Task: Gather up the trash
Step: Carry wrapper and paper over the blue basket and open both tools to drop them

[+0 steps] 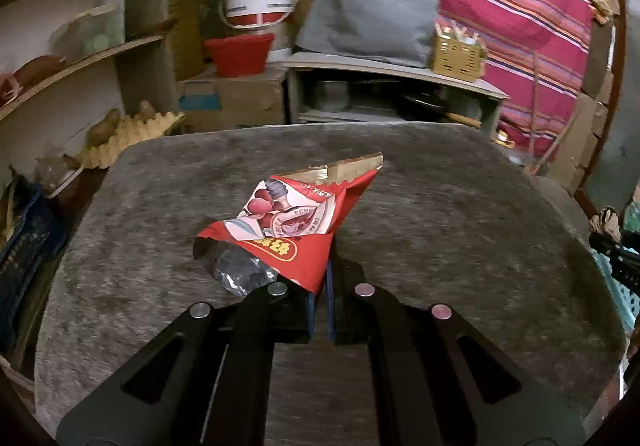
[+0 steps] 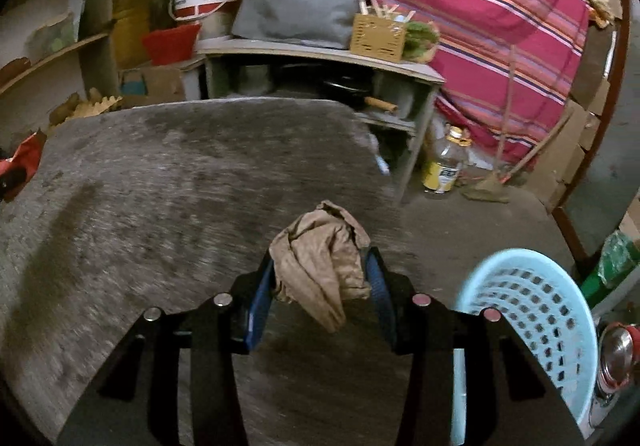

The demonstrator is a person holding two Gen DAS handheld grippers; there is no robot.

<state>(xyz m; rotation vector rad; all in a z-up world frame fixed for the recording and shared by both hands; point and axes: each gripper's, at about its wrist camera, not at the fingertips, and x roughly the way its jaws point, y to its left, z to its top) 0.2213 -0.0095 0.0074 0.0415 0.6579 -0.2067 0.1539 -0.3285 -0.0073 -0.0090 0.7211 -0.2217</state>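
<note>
Blue basket [image 2: 532,310] beside right fingers [image 2: 258,302] clamping crumpled paper [image 2: 320,262]; left fingers [image 1: 311,308] pinch wrapper [image 1: 296,230].

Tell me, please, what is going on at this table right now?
A person is collecting trash with a handheld gripper in each hand. The left gripper is shut on the corner of a red snack wrapper, held above the grey table. The right gripper is clamped on a crumpled brown paper wad near the table's right edge. A light blue perforated basket sits just to the right. Neither piece is in the basket yet.
</note>
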